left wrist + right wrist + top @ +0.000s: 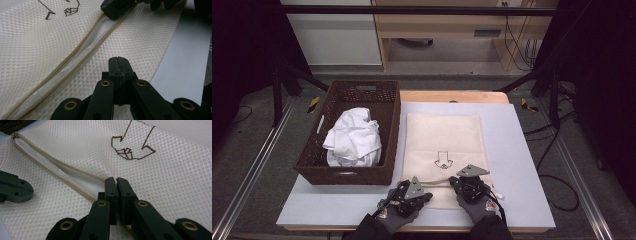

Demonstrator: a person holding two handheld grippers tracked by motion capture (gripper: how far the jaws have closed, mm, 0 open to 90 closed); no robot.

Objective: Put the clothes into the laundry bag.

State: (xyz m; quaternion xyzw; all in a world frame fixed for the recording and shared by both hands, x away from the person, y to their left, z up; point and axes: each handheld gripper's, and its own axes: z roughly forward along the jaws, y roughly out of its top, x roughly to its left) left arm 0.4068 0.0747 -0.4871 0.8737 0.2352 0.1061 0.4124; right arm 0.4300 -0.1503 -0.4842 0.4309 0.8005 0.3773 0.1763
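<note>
While both hands rest at the near edge of the table (pixel 517 150), each claw is down on the cream mesh bag (pixel 443 137) that lies flat on the pale mat, just beside the brown wicker basket (pixel 384 102). The bag sits right of the basket, its long side running away from the person, with a small brown arrow mark (pixel 443 161) printed near its near end. In the high view the left claw (pixel 404 189) meets the bag's near left corner and the right claw (pixel 458 182) sits on the near edge below the arrow, the two a little apart. A zipper (pixel 82 48) with tan tape runs across the mesh; it stands partly open, showing white lining between its two sides. In the left gripper view the left claw (pixel 119 65) has its jaws pressed together on the mesh on the near side of the zipper; whether cloth is pinched between them I cannot tell. In the right gripper view the right claw (pixel 116 185) has its jaws drawn together right at the point where the two zipper tapes meet, seemingly clamped on the zipper there, though the pull itself is hidden. A crumpled white cloth (pixel 353 137) lies inside the basket.
</note>
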